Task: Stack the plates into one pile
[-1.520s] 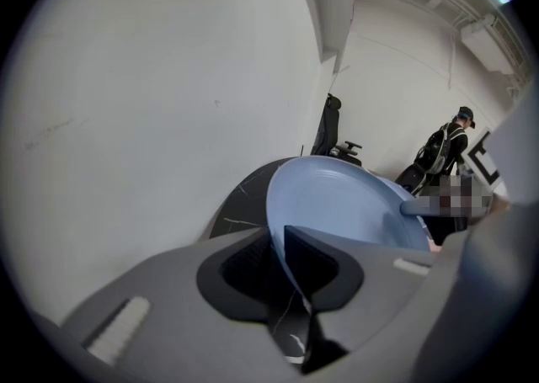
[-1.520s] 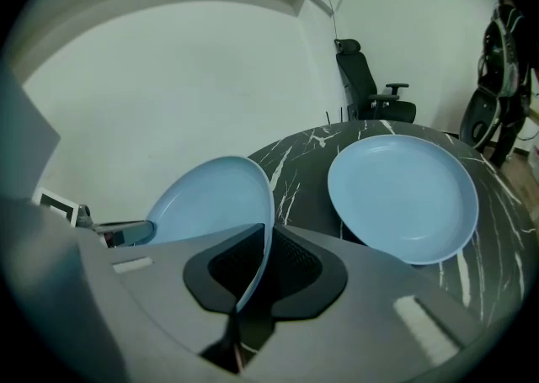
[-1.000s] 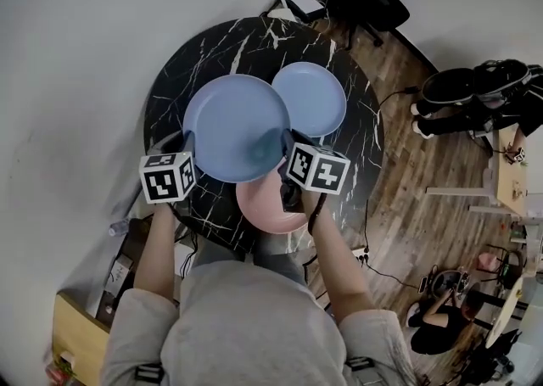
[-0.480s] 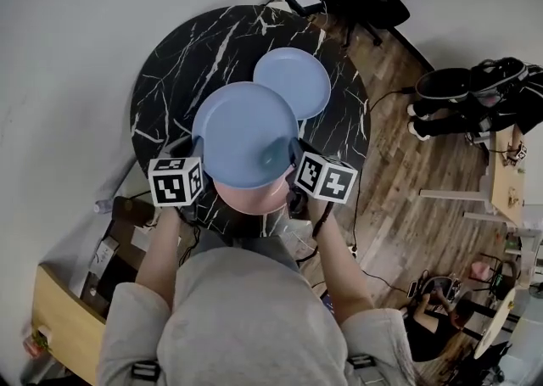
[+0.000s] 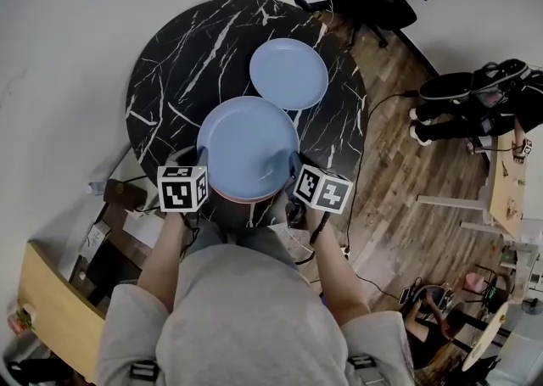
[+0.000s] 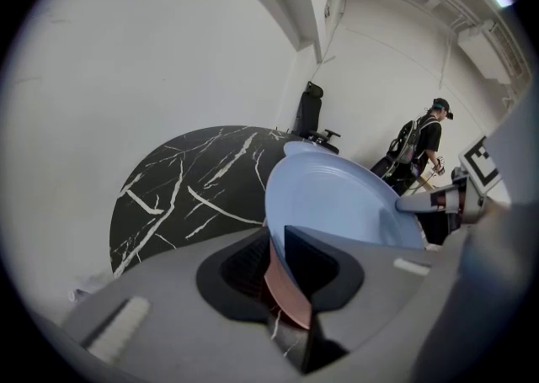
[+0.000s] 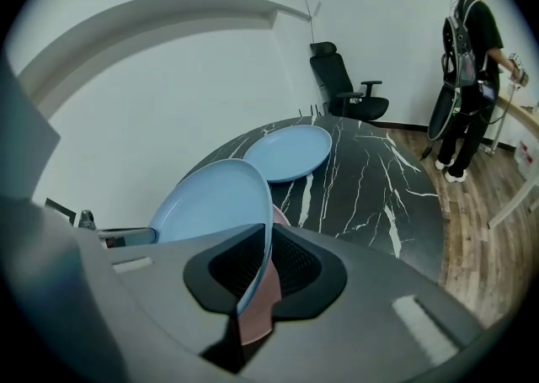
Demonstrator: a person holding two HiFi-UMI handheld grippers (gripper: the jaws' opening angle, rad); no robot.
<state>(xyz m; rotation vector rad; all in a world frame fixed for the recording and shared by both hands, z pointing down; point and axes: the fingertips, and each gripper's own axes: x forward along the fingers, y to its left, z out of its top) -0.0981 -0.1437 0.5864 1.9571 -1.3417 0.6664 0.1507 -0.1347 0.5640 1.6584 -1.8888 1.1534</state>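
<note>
- The round black marble table [image 5: 170,79] carries everything; three plates are in sight on or over it.
- The big blue plate [image 5: 249,147] is at the near edge of the table, held level between the two grippers, one on each side of its rim.
- The pink plate [image 6: 286,293] lies directly under it, almost fully covered, with only a thin sliver showing at the near side in the head view. I cannot tell whether the blue plate rests on it yet or hangs just above.
- The small blue plate [image 5: 288,73] sits alone farther back on the table, just beside the big one's far rim and not part of any pile.
- The left gripper [image 5: 200,164] has its jaws closed nearly together on the big blue plate's left rim. The pink plate's edge shows right against that rim, and it is unclear whether it is pinched too.
- The right gripper [image 5: 293,168] grips the opposite rim the same way, jaws narrow, pink edge just below.
- My read: the first stacking is nearly done, needing only a release. The small blue plate is left to add on top.
</note>
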